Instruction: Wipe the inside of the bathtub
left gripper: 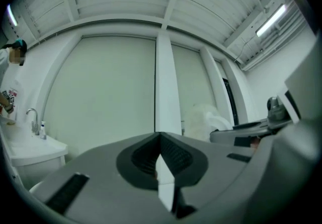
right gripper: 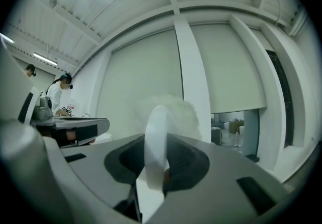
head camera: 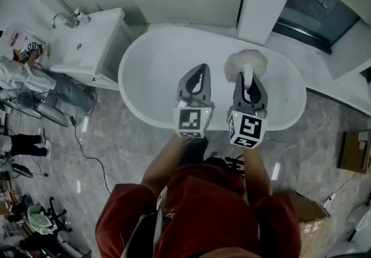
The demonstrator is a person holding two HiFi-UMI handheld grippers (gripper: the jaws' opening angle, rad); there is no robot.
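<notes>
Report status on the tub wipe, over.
Left hand-held gripper shut, empty. Right hand-held gripper shut on fluffy white scrubber, held over the bathtub. Nothing seen blocking inside the tub.

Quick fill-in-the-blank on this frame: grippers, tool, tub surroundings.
1. The right gripper clamps the fluffy white duster by its ____.
2. The left gripper is shut and holds ____.
3. In the head view, the sink stands at the bathtub's ____ end.
Missing words: handle; nothing; left.
</notes>
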